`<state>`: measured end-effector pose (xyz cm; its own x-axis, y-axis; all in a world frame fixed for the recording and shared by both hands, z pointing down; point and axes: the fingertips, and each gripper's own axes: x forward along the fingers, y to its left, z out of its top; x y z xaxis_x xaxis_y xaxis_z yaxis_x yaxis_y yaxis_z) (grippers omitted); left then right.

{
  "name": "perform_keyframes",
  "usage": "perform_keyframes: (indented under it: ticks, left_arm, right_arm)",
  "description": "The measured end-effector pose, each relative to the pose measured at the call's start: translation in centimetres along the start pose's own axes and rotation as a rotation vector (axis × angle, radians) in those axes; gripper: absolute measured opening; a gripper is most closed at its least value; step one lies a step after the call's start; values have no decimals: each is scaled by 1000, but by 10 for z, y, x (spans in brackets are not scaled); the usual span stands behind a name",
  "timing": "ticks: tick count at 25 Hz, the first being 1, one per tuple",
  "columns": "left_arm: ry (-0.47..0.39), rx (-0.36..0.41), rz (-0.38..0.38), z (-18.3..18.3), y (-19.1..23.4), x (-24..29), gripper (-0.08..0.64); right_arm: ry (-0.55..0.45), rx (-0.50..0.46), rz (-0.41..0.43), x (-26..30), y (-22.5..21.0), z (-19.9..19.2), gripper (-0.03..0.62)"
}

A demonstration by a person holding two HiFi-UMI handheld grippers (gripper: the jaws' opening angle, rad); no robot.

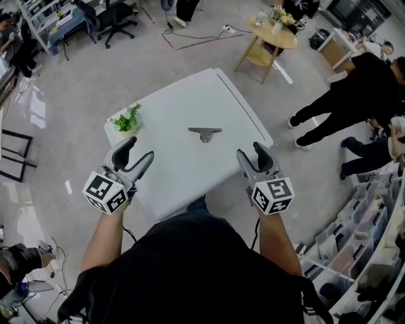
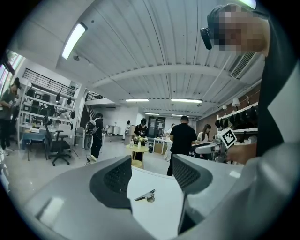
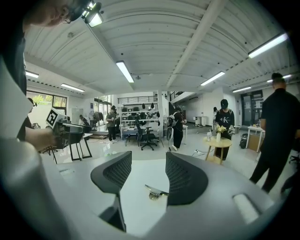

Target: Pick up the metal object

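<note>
A small grey metal object (image 1: 205,133) with a flat bar and a round foot lies near the middle of the white table (image 1: 183,101). My left gripper (image 1: 137,155) hovers over the table's near left edge, open and empty. My right gripper (image 1: 252,158) hovers over the near right edge, also open with nothing between its fingers. Both stand well short of the metal object. It shows ahead between the jaws in the left gripper view (image 2: 145,195) and in the right gripper view (image 3: 156,191).
A small potted green plant (image 1: 128,119) stands at the table's left corner. Beyond the table is a round wooden side table (image 1: 272,33) with flowers. A person in black (image 1: 354,95) stands to the right. Office chairs (image 1: 114,19) and shelves are around.
</note>
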<state>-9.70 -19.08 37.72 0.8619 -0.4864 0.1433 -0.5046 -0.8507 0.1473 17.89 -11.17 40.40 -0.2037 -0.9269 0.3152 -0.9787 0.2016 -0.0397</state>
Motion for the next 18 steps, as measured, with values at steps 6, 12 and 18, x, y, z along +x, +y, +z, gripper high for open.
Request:
perform_keyframes:
  ticks: [6, 12, 18]
  left_arm:
    - [12, -11, 2, -6, -1, 8, 391]
    - [31, -30, 12, -17, 3, 11, 391]
    - [58, -51, 3, -29, 3, 16, 391]
  right_arm:
    - [48, -17, 12, 10, -6, -13, 253]
    - [99, -32, 42, 25, -7, -31, 267]
    - [164, -48, 58, 41, -7, -55, 273]
